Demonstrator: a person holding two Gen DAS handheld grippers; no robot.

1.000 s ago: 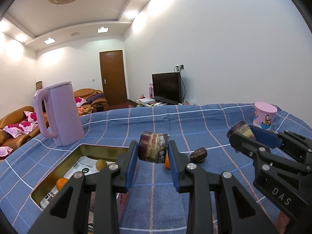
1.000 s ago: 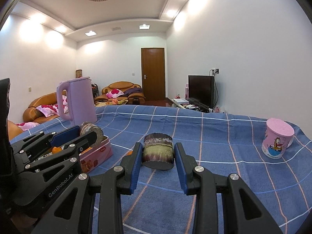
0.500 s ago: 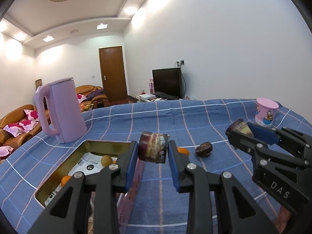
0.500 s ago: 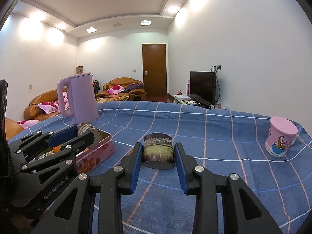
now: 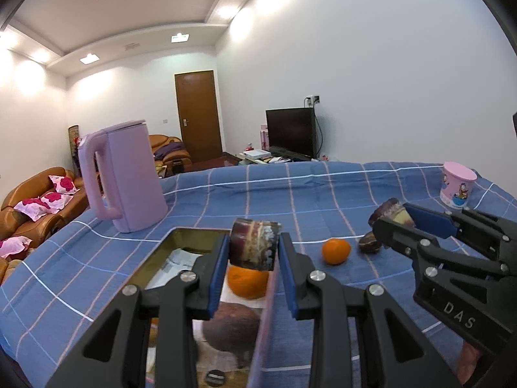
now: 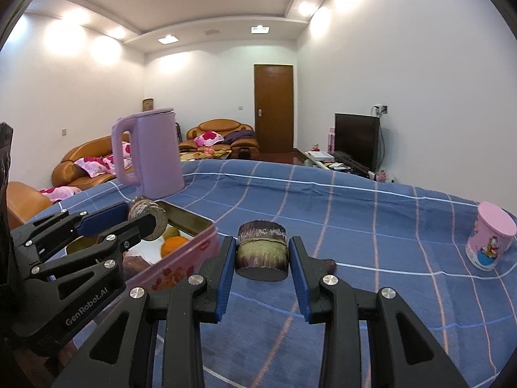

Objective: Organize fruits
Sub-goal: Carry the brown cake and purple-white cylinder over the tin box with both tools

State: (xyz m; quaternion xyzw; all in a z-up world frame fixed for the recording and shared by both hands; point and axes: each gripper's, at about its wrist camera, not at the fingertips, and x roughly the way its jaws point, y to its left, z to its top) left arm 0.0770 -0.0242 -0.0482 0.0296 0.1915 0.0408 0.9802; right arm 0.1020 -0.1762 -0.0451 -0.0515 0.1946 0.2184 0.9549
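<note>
My left gripper [image 5: 253, 247] is shut on a short piece of sugarcane [image 5: 255, 244] and holds it over the open pink tin [image 5: 181, 236], which holds an orange [image 5: 247, 281], a dark round fruit [image 5: 232, 326] and other fruit. My right gripper [image 6: 261, 252] is shut on another piece of sugarcane [image 6: 261, 253], just right of the tin [image 6: 190, 242]. In the left wrist view an orange [image 5: 336, 250] and a dark fruit [image 5: 370, 242] lie on the blue cloth between the grippers. The right gripper also shows in the left wrist view [image 5: 392, 218], the left gripper in the right wrist view [image 6: 143, 216].
A pink kettle [image 5: 124, 174] stands behind the tin on the blue checked tablecloth [image 5: 290, 194]. A pink cartoon cup [image 6: 489, 242] stands at the far right. Sofas, a door and a television lie beyond the table.
My left gripper has moved left and forward with its sugarcane, from beside the tin to above it. My right gripper has followed toward the tin, still holding its piece.
</note>
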